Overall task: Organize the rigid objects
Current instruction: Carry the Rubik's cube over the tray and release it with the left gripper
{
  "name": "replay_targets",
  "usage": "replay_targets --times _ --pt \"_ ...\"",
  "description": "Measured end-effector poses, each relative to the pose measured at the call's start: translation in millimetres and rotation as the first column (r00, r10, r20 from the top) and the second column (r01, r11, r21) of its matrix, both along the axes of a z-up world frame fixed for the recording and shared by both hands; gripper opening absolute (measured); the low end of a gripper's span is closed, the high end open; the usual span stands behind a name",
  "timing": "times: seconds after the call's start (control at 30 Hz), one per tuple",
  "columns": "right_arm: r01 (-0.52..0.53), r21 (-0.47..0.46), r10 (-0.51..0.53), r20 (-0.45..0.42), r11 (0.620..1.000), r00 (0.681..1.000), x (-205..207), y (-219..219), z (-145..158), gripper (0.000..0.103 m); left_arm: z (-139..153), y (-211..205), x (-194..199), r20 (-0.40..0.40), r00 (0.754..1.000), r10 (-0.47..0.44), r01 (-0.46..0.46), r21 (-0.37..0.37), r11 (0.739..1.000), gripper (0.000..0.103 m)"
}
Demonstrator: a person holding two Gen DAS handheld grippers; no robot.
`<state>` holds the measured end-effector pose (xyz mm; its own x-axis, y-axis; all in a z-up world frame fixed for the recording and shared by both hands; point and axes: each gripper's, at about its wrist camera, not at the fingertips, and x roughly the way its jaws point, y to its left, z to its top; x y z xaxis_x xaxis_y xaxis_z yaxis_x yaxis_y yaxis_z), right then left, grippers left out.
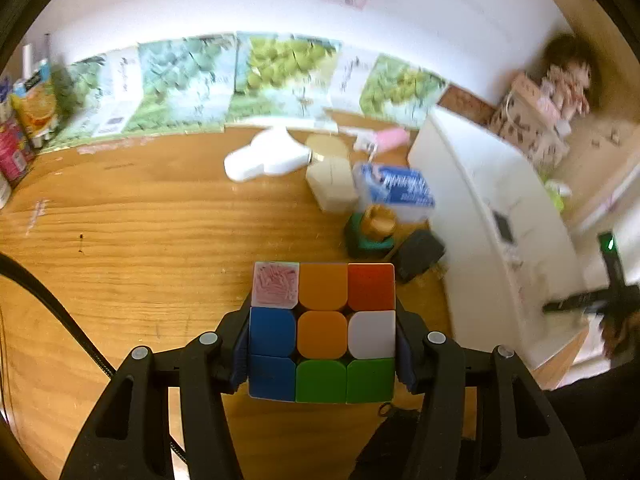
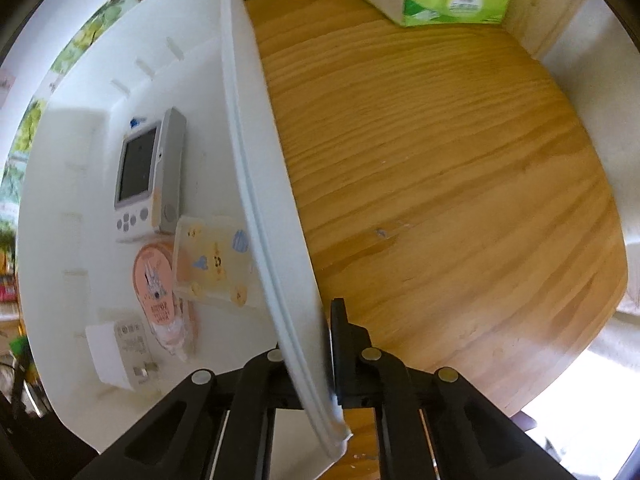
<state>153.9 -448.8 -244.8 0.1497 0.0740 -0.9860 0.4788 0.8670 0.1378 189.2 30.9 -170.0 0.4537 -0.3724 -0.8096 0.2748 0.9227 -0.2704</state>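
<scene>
While right gripper clamps rim of white bin, apparently steadying it for loading, left gripper grips puzzle cube by two opposite faces, clear above wooden table. Bin sits at table's right edge; handheld device, patterned case, charger already inside. Left gripper angled forward-down; right points near straight down over rim.
</scene>
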Motion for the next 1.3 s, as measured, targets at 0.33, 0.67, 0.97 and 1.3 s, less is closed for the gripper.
replay_targets --times 0.33,0.67,0.97,1.3 --pt "-0.181 0.013 0.181 -0.021 0.983 0.983 4.0 -3.8 -3.2 0.006 41.5 -38.1 -25.2 0.062 0.996 0.066 -0.062 -0.061 0.996 0.059" --pt "-0.355 -0.007 0.355 -0.021 0.935 0.935 3.8 -0.3 -3.9 0.006 77.2 -87.2 -48.0 0.129 0.988 0.08 -0.063 -0.128 0.99 0.059" --pt "-0.489 -0.046 0.489 0.01 0.871 0.872 -6.1 28.1 -5.5 0.01 80.8 -133.6 -58.6 0.136 0.987 0.081 -0.057 -0.175 0.983 0.059" --pt "-0.567 -0.056 0.57 0.039 0.822 0.821 4.8 12.1 -1.2 0.011 63.8 -182.9 -57.2 0.069 0.997 0.041 -0.032 -0.134 0.99 0.059"
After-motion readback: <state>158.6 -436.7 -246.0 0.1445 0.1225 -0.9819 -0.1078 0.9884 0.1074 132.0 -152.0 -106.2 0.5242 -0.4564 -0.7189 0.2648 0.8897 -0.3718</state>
